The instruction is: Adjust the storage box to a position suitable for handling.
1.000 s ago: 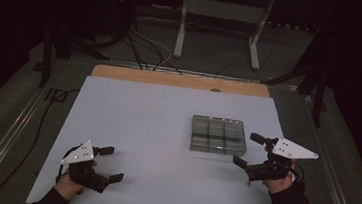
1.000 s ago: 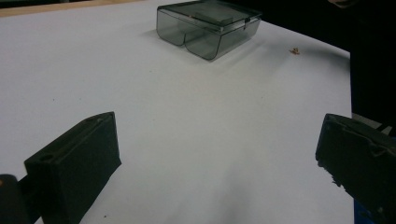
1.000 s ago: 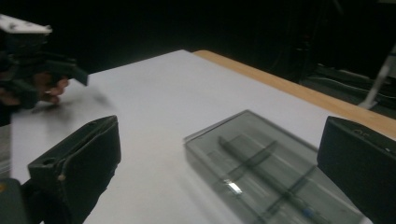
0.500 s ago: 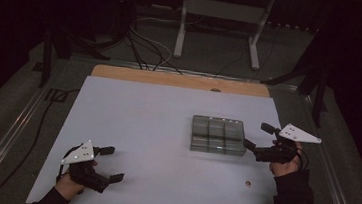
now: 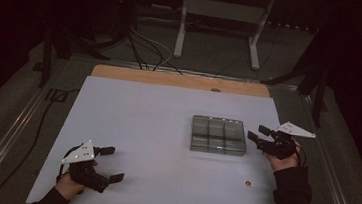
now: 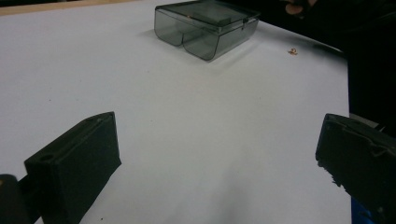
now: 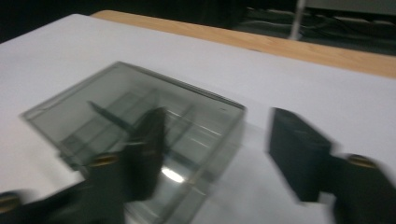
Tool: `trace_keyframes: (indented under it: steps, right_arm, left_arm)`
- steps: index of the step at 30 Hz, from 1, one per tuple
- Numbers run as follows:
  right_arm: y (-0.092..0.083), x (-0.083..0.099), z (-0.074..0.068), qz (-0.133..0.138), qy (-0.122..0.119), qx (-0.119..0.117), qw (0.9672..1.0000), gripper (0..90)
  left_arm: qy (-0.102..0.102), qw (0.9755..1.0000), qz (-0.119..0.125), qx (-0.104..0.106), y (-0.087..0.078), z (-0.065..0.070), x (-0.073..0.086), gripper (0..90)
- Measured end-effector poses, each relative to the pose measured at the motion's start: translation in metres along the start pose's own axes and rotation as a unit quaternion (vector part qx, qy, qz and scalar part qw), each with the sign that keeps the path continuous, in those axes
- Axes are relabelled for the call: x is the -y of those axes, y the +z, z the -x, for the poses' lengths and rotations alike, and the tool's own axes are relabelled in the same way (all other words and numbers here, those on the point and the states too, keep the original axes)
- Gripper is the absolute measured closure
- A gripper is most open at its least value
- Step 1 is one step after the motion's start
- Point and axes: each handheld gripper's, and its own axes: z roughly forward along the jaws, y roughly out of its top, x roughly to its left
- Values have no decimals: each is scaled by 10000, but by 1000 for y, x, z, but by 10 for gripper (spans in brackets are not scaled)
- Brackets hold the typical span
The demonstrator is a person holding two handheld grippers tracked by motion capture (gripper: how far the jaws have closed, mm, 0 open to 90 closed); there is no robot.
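Note:
A smoky clear compartment box (image 5: 218, 135) with its lid shut lies on the white table (image 5: 142, 118), right of centre. My right gripper (image 5: 257, 133) hovers just off the box's right edge and points at it. Its jaws have just been closing and stand about half apart. In the right gripper view the box (image 7: 93, 112) is blurred, with one corner in the gap of the gripper (image 7: 217, 121); the pads press on nothing. My left gripper (image 5: 113, 164) rests open at the front left, far from the box (image 6: 205, 25). Nothing lies between its wide jaws (image 6: 217, 128).
A tiny brown piece (image 5: 248, 183) lies on the table in front of the box's right end, also seen as a small piece (image 6: 292, 52) in the left gripper view. A wooden strip (image 5: 181, 80) borders the far table edge. Cables and a stand sit on the floor beyond.
The right gripper has moved away from the front edge, up beside the box's right side, and its jaws have narrowed. The left gripper has stayed put.

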Motion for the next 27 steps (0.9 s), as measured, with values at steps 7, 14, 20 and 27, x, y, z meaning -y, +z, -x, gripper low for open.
trace_keyframes:
  steps: [7, 14, 20, 27]
  right_arm:
    - [11, 13, 10, -517, 30, -99, 9986, 797]
    - [22, 20, 9, -904, -63, -287, 9955, 899]
    - [29, 25, 7, -1040, -114, -448, 9935, 900]
    - [29, 25, 6, -1037, 35, -470, 9935, 900]
  left_arm:
    - [5, 10000, -29, 6, 0, 0, 0, 14]
    - [2, 10000, -75, 17, 1, 0, 0, 14]
    - [2, 10000, -81, 14, 1, 0, 0, 14]
    - [3, 9999, -119, 57, 3, 0, 0, 14]
